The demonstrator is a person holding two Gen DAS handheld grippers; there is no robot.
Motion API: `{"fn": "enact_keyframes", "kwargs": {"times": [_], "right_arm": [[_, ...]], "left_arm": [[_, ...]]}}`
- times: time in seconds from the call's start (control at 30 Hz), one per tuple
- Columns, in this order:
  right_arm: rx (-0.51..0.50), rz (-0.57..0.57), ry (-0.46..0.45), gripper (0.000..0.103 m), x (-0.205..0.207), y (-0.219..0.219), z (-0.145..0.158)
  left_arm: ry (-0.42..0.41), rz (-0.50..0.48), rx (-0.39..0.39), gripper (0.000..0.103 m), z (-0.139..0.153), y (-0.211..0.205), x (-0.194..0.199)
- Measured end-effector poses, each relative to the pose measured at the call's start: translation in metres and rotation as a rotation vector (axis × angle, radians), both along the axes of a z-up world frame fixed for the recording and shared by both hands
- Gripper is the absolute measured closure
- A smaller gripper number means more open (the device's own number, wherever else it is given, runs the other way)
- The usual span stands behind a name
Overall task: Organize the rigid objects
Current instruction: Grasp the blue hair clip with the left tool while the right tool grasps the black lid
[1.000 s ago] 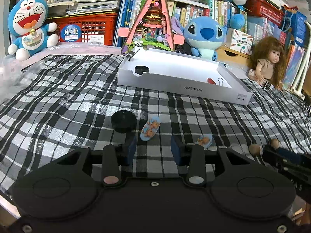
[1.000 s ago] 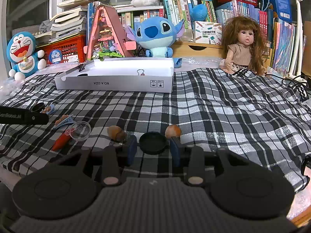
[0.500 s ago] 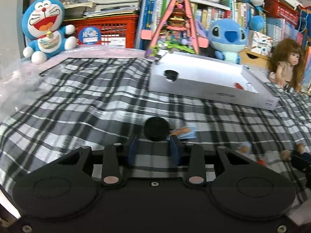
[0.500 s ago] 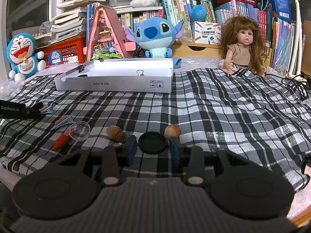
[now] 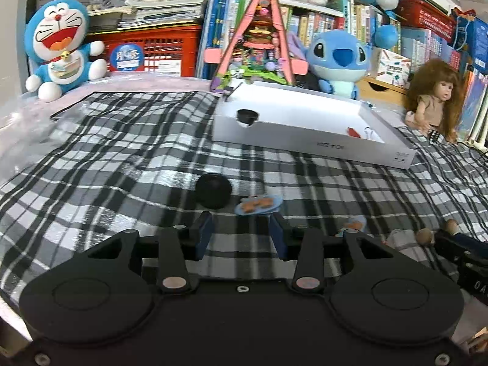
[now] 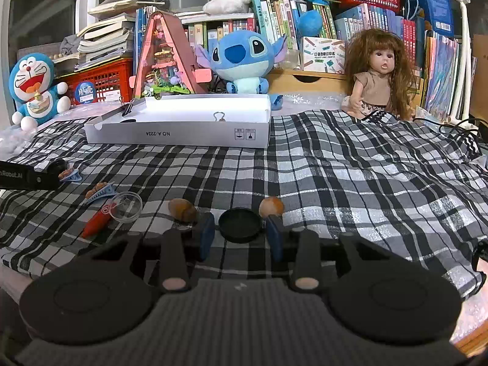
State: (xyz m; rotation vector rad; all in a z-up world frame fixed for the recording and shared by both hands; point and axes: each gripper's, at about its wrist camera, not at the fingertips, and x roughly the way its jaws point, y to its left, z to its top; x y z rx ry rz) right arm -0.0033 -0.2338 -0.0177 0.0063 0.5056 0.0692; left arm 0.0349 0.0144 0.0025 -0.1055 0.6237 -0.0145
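A: Left gripper spread wide, nothing between the blue pads. Round black cap just ahead of the left pad, on the black-and-white checked cloth. Light-blue oval clip with orange figures just right of that cap, touching or nearly so (cannot tell which).

B: Right gripper also spread. Flat black round lid between the pads, flat on the cloth, gaps visible both sides. Two brown rounded pieces flanking: one left, one right.

A: Shallow white cardboard box farther back. Second black cap inside near left corner, small red item toward right end.

B: Clear round dish against a red carrot-shaped piece, left of the gripper.
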Motion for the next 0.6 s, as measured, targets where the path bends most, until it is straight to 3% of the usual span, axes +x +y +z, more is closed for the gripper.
{"fn": "enact_keyframes", "kwargs": {"times": [0.1,0.47,0.53,0.6], "right_arm": [[0.001,-0.009,-0.007,0.049,-0.001,0.002,-0.001],[0.010,-0.038,-0.025,0.049,-0.001,0.004,-0.003],[0.013,-0.044,-0.025,0.049,0.000,0.004,-0.004],[0.017,-0.047,-0.024,0.052,0.001,0.004,-0.004]], "left_arm": [[-0.012,0.013,-0.019,0.048,-0.001,-0.006,0.003],[-0.023,0.038,-0.030,0.048,-0.009,-0.014,0.018],[-0.025,0.035,-0.035,0.049,-0.009,-0.014,0.019],[-0.026,0.021,-0.031,0.068,-0.009,-0.015,0.020]]}}
